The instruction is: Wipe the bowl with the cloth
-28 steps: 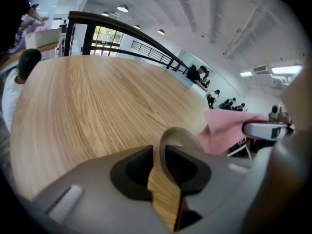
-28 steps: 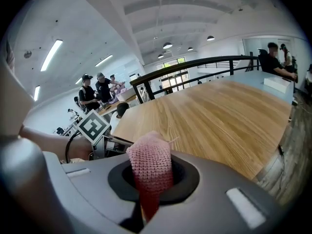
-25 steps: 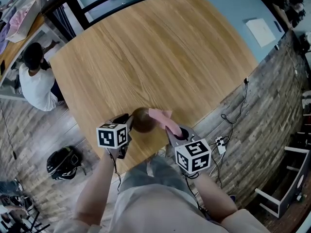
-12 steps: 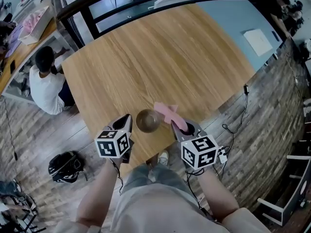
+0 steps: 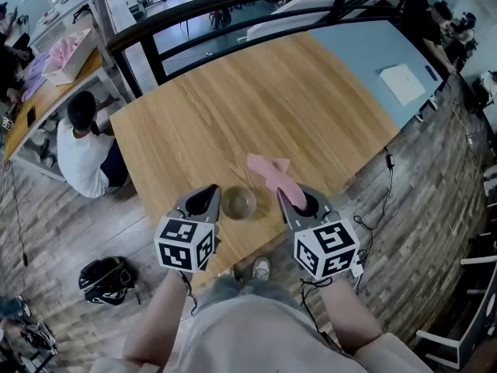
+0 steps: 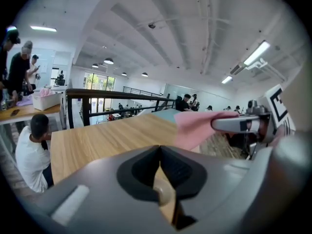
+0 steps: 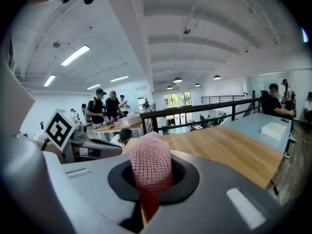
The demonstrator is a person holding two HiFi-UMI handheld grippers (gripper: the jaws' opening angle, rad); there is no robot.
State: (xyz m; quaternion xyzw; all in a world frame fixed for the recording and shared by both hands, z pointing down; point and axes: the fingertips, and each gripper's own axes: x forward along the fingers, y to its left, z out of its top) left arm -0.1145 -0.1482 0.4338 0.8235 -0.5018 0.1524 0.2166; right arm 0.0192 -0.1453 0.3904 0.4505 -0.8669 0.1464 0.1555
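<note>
A small brown bowl (image 5: 238, 203) stands upright on the wooden table (image 5: 233, 107), close to its near edge and between my two grippers. My left gripper (image 5: 203, 201) hangs just left of the bowl, shut, nothing held; in the left gripper view its jaws (image 6: 160, 152) meet. My right gripper (image 5: 300, 203) is right of the bowl, shut on a pink cloth (image 5: 271, 172) that trails out over the table. In the right gripper view the knitted pink cloth (image 7: 149, 164) fills the jaw gap. The cloth (image 6: 195, 129) also shows in the left gripper view, off the bowl.
A person in a white shirt (image 5: 84, 148) sits beyond the table's left edge. On the floor lie a black bag (image 5: 105, 280) and cables with a power strip (image 5: 359, 264). A white sheet (image 5: 401, 78) rests on the blue surface at the far right. A black railing (image 5: 233, 10) runs behind.
The bowl, tipped and held at the left gripper with the cloth against it a second ago, now stands upright on the table. The left gripper has let go, shut and drawn back.
</note>
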